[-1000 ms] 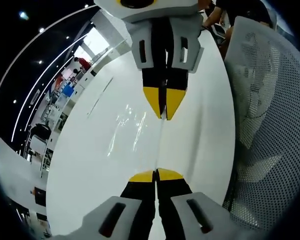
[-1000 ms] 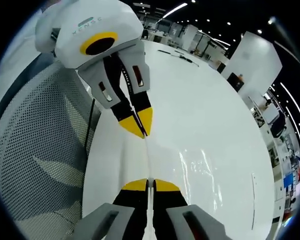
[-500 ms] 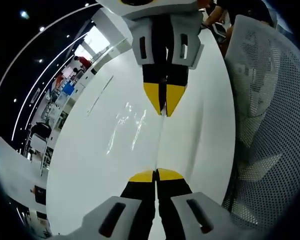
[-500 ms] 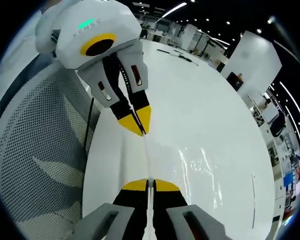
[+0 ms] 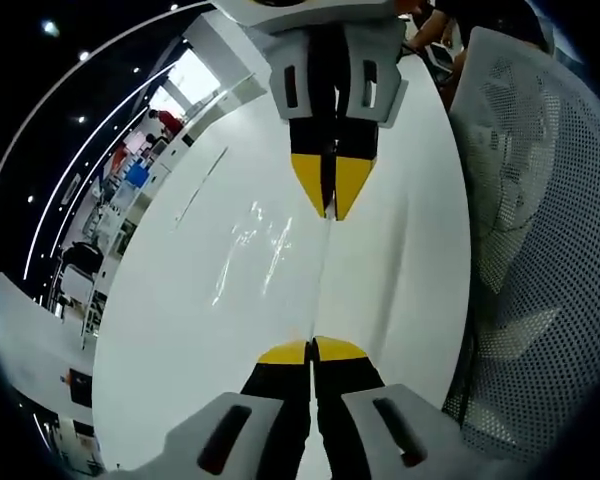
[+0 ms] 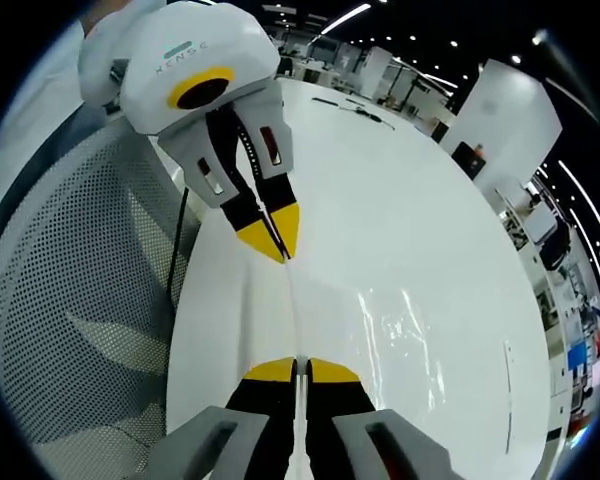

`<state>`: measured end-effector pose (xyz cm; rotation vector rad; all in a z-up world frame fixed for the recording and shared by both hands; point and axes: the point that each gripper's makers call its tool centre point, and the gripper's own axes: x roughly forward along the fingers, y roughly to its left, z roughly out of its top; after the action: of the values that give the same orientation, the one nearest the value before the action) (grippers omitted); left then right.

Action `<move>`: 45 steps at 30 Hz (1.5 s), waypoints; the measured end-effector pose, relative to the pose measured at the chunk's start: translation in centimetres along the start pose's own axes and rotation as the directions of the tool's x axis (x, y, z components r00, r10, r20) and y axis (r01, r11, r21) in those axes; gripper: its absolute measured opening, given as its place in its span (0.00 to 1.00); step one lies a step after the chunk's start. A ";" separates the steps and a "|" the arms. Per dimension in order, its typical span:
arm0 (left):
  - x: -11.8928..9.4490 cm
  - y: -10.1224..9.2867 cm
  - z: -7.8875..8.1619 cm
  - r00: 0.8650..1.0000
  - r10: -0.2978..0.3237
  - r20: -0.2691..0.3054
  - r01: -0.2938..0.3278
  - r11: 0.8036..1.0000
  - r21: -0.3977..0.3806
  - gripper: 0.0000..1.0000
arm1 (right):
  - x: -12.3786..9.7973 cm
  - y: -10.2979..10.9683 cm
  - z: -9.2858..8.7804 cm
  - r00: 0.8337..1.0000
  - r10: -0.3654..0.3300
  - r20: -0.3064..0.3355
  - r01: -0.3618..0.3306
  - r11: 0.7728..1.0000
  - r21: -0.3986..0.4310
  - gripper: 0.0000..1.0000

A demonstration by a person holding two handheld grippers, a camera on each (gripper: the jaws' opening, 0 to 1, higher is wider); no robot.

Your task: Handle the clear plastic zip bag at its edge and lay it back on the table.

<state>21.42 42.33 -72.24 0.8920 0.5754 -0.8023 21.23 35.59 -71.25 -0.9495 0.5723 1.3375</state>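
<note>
Both grippers, left [image 5: 312,350] and right [image 6: 296,369], are pinching the bag's [image 5: 325,265] edge, stretching it above the table [image 5: 210,330]. Next, I judge, lowering it flat and letting go.

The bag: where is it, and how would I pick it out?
Look at the white table. Above it, two yellow-tipped grippers, left and right, face each other, both shut. The bag is stretched between them: see-through, told only by its glints and taut edge.
</note>
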 end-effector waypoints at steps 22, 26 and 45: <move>0.0 0.4 -3.2 0.999 -0.007 -0.051 0.002 0.996 -0.094 0.00 | -0.7 -0.7 -2.2 1.000 -0.014 -0.022 0.016 0.997 0.075 0.00; -0.3 0.6 -1.9 1.000 0.024 -0.009 -0.024 1.000 -0.012 0.00 | -1.0 -1.3 -2.2 0.999 -0.030 -0.024 0.032 0.997 0.077 0.00; 0.5 0.8 0.6 0.999 0.016 0.032 -0.018 0.998 0.062 0.03 | 0.0 -0.2 -0.7 1.000 -0.001 -0.008 0.001 0.999 0.045 0.00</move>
<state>22.39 41.95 -71.91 0.9387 0.5172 -0.8211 21.51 34.98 -71.61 -0.9181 0.6056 1.3153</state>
